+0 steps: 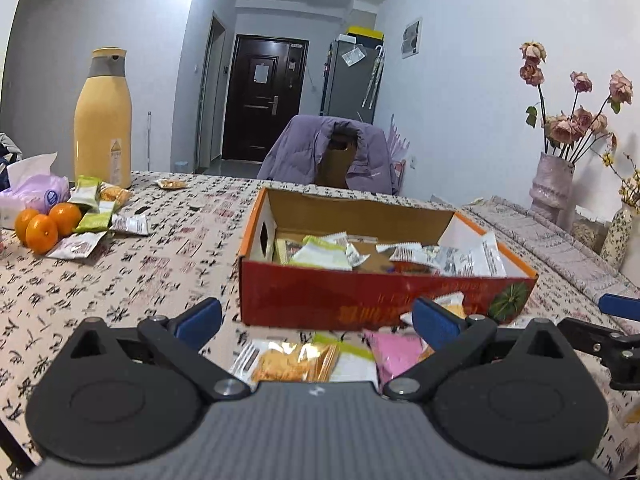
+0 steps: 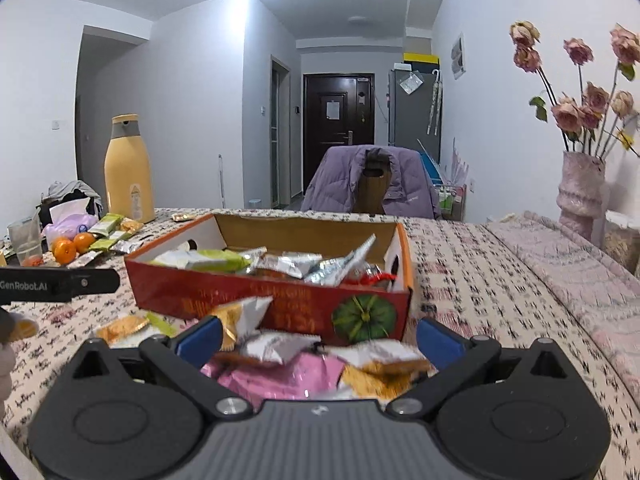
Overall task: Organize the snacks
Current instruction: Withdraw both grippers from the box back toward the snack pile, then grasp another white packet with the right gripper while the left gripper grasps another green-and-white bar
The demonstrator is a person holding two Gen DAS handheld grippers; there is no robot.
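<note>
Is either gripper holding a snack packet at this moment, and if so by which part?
Nothing is held. The left gripper and right gripper are both open, hovering over loose snack packets in front of the red box.

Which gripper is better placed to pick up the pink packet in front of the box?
Probably the right gripper: it is open, and the pink packet lies between its fingers. In the left view, the left gripper sits over an orange cracker packet instead.

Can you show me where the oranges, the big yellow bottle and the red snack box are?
oranges [image 1: 42, 232]: left wrist view, on the front orange's skin.
yellow bottle [image 1: 103, 132]: left wrist view, middle of its body.
red snack box [image 2: 256, 300]: right wrist view, its front wall.
</note>
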